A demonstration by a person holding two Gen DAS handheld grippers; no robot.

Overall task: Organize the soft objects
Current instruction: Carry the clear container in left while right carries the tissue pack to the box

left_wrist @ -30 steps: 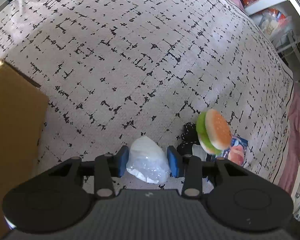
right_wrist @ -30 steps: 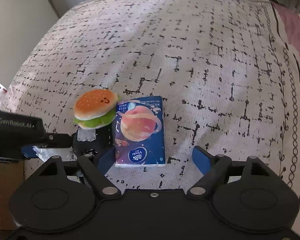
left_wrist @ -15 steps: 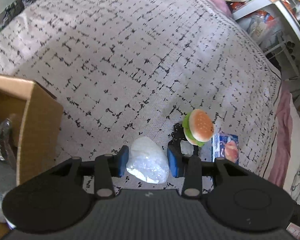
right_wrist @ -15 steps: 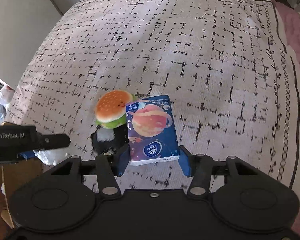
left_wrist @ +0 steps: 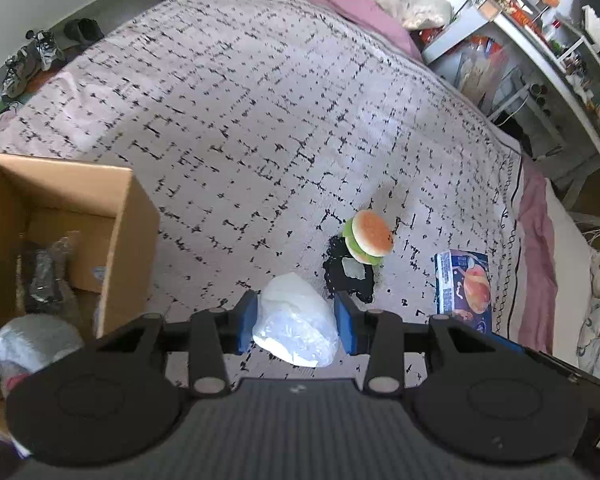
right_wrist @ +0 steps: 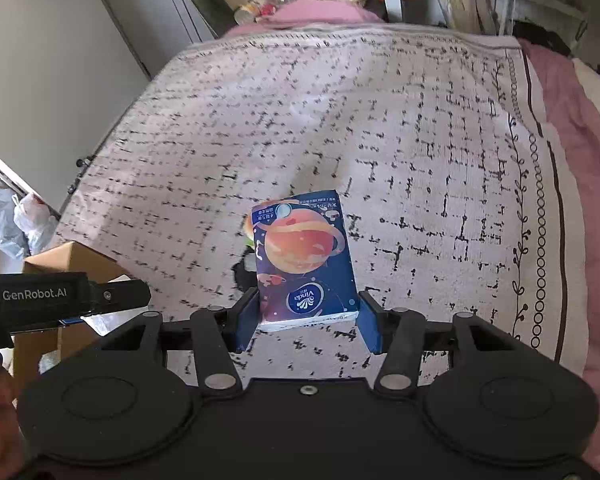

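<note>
My left gripper (left_wrist: pixel 296 322) is shut on a clear plastic bag of white stuff (left_wrist: pixel 296 324) and holds it above the bedspread, right of the open cardboard box (left_wrist: pixel 132 216). My right gripper (right_wrist: pixel 306 318) is shut on a blue tissue pack with a planet picture (right_wrist: pixel 306 260), lifted off the bed; the pack also shows in the left wrist view (left_wrist: pixel 464 284). A plush burger (left_wrist: pixel 370 238) lies on a black soft item (left_wrist: pixel 348 276) on the bed. The box holds a grey wrapped bundle (left_wrist: pixel 34 340) and dark plastic-wrapped things (left_wrist: pixel 46 276).
The patterned bedspread (left_wrist: pixel 260 120) stretches far ahead. Pink bedding (right_wrist: pixel 580 128) runs along its right edge. White shelves with clutter (left_wrist: pixel 540 40) stand beyond the bed. Shoes (left_wrist: pixel 32 56) lie on the floor at far left. The left gripper's body (right_wrist: pixel 60 296) shows in the right wrist view.
Both grippers have risen with their loads. The right gripper closed on the tissue pack and lifted it off the bed. The box has come into fuller view on the left.
</note>
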